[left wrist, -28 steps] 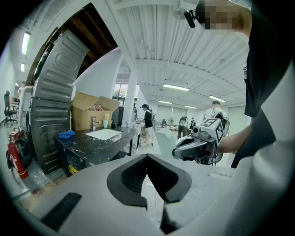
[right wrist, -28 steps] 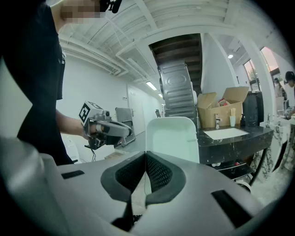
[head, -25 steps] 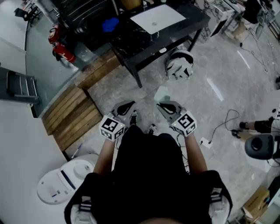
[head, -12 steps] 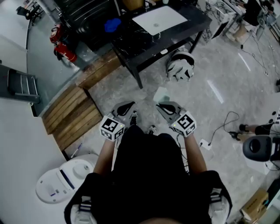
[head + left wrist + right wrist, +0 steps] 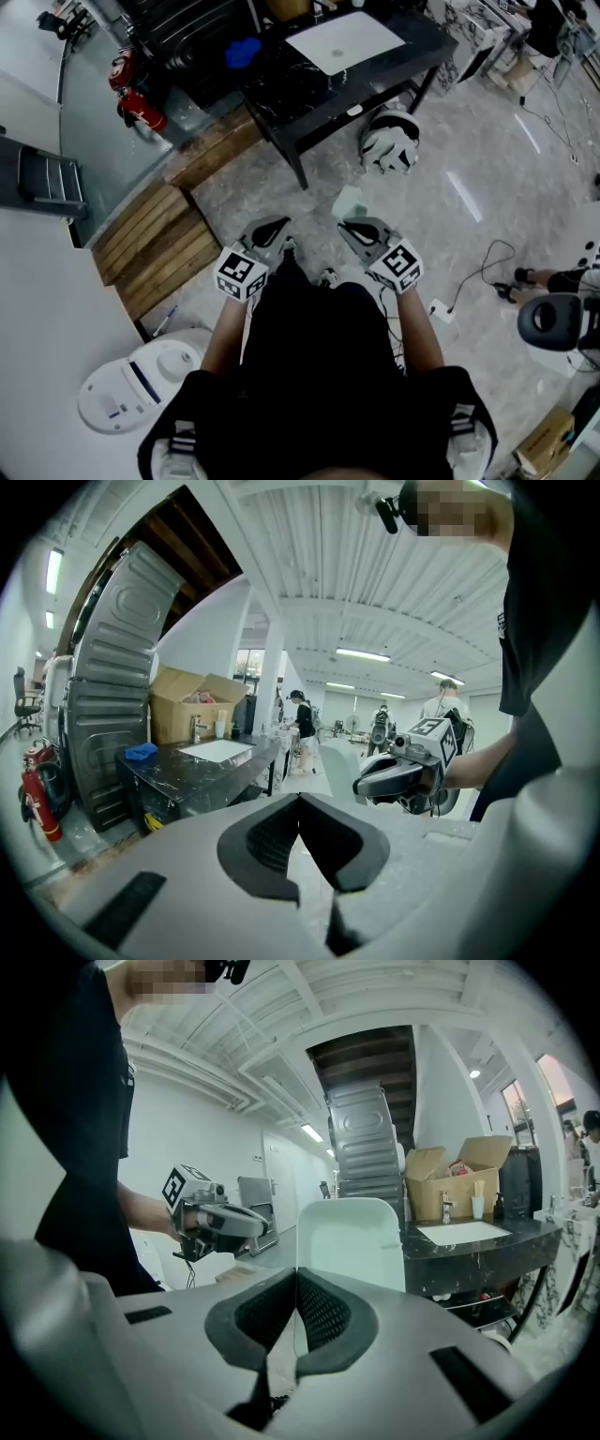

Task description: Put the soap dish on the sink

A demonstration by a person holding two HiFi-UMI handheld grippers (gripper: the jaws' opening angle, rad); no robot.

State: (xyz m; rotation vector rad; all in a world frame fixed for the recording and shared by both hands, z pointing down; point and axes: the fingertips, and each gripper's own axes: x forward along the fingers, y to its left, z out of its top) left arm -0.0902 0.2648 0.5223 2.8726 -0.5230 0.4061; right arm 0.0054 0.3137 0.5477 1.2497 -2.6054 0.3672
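Fingers of the right gripper pinch the soap dish by its near edge; left gripper fingers pressed together.

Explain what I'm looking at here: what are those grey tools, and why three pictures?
No robot here: a person stands holding a hand tool with two jaws, a gripper, in each hand. One picture comes from a camera on the person's head, looking down; the other two from cameras riding on each gripper. The right gripper is shut on the edge of a pale soap dish. The left gripper is shut and empty. Ahead stands a black counter with a white sink in it and a blue cloth on it.
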